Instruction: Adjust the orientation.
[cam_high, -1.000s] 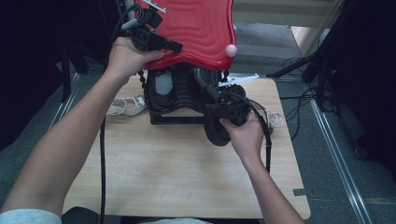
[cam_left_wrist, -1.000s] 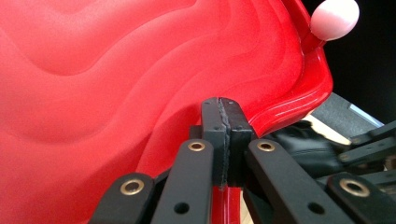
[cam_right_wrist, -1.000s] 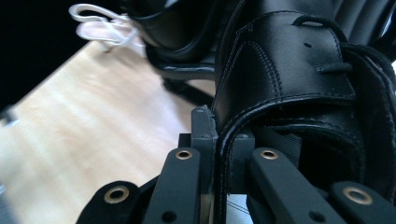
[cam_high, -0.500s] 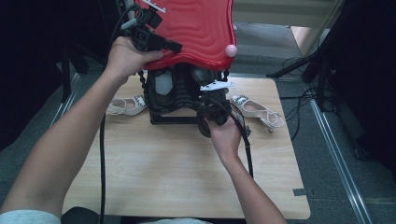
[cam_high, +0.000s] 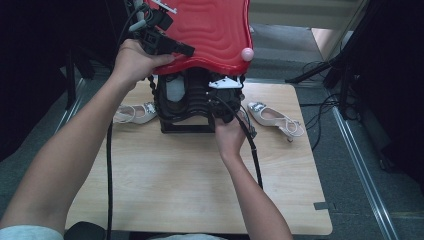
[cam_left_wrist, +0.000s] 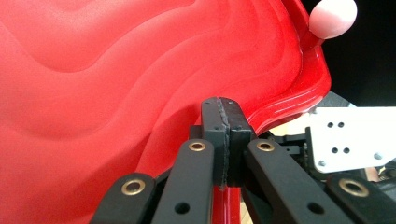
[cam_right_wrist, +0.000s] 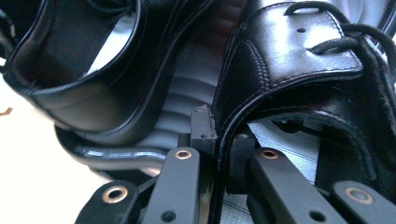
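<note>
A red wavy lid (cam_high: 210, 30) with a pink knob (cam_high: 247, 54) is tilted up over a black case (cam_high: 185, 128) at the table's far middle. My left gripper (cam_high: 186, 50) is shut on the lid's front rim (cam_left_wrist: 280, 109), its jaws pressed together over the edge (cam_left_wrist: 227, 135). Inside the case stand two black leather shoes (cam_right_wrist: 93, 60), side by side. My right gripper (cam_high: 224, 102) reaches in under the lid. Its jaws are shut on the collar edge of the right-hand black shoe (cam_right_wrist: 289, 56), with the leather pinched between them (cam_right_wrist: 217, 140).
A pale heeled sandal (cam_high: 134, 113) lies left of the case and another (cam_high: 275, 116) lies to its right on the wooden table (cam_high: 180, 190). Cables trail from both grippers. A dark stand and cables (cam_high: 325, 70) are on the floor to the right.
My right gripper has moved left and forward from beside the right sandal into the case, leaving that sandal uncovered. The left gripper keeps the lid up.
</note>
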